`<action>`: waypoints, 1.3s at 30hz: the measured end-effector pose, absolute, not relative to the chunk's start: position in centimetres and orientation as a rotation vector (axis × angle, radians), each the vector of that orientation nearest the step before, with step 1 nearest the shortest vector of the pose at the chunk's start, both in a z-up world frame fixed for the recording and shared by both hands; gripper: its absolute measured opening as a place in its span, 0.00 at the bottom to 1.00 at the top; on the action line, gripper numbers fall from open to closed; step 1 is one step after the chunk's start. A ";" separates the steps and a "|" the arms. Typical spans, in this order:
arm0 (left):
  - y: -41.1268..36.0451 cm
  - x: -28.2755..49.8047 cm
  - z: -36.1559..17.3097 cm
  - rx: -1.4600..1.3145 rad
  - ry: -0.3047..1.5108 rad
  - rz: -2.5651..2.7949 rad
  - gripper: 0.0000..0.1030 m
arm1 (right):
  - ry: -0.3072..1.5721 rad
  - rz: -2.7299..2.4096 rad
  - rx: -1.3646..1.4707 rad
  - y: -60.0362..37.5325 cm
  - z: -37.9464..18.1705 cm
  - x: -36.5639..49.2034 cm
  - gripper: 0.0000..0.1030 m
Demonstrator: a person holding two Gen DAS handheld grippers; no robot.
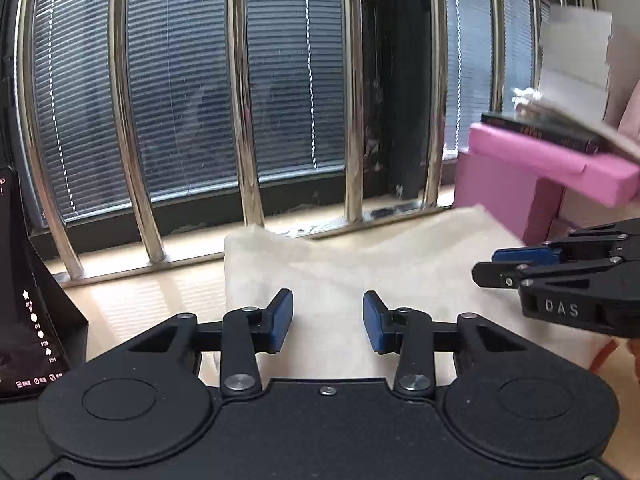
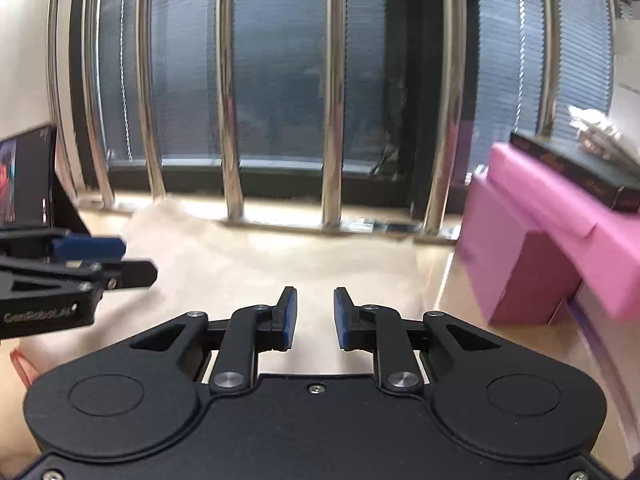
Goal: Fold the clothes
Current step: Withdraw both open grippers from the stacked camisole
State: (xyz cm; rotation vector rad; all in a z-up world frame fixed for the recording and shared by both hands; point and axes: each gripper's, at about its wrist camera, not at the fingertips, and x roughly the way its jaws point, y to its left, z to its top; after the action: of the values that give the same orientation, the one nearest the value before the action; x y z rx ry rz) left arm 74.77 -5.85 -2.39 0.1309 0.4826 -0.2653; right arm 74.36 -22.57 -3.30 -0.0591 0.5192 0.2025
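A cream cloth (image 1: 360, 264) lies folded flat on the pale table, reaching back toward the window rail. My left gripper (image 1: 327, 320) hovers open over its near part, nothing between the blue pads. The right gripper (image 1: 496, 266) shows at the right edge of the left wrist view, above the cloth's right side. In the right wrist view the same cloth (image 2: 260, 264) spreads under my right gripper (image 2: 315, 318), which is open with a narrower gap and holds nothing. The left gripper (image 2: 132, 260) pokes in from the left there.
Vertical steel bars (image 1: 244, 120) and a window with blinds stand behind the table. A pink box (image 1: 520, 184) with a dark box on top sits at the right, pink box (image 2: 540, 240). A black device with a lit screen (image 1: 28, 300) stands at the left.
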 end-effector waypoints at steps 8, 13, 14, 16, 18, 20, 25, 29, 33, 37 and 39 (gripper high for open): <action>-4.5 75.6 -3.6 0.096 0.532 -0.238 0.37 | 0.557 0.197 -0.053 -22.4 -4.3 74.8 0.20; -4.4 75.8 -4.1 0.100 0.552 -0.232 0.38 | 0.586 0.198 -0.057 -22.4 -5.0 75.2 0.20; -4.4 75.8 -4.1 0.097 0.552 -0.227 0.38 | 0.587 0.197 -0.056 -22.4 -5.1 75.2 0.20; -4.3 75.7 -4.2 0.087 0.547 -0.215 0.41 | 0.581 0.191 -0.045 -22.5 -5.0 75.2 0.23; -4.1 75.5 -4.0 0.072 0.532 -0.192 0.58 | 0.563 0.177 -0.025 -22.7 -4.7 75.0 0.33; -3.9 75.2 -3.7 0.046 0.515 -0.175 0.85 | 0.531 0.168 -0.005 -22.9 -4.4 74.6 0.48; -4.7 74.0 -2.8 0.005 0.494 -0.166 1.00 | 0.456 0.153 0.040 -22.9 -3.6 73.6 0.84; -5.7 72.5 -1.9 0.019 0.415 -0.126 1.00 | 0.404 0.112 0.057 -22.9 -3.3 72.8 0.85; -6.0 71.8 -2.0 0.017 0.376 -0.110 1.00 | 0.376 0.090 0.075 -23.1 -3.6 72.2 0.91; -6.1 71.4 -2.4 0.013 0.362 -0.095 1.00 | 0.348 0.069 0.094 -23.3 -3.9 71.6 0.94; -6.1 71.1 -2.5 0.013 0.348 -0.087 1.00 | 0.334 0.058 0.103 -23.4 -4.1 71.3 0.94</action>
State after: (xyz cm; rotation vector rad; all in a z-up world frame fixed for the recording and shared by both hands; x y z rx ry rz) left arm 71.14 -6.14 -2.51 0.0128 0.3476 -0.0872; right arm 71.30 -23.37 -4.07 0.1035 0.3339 0.0582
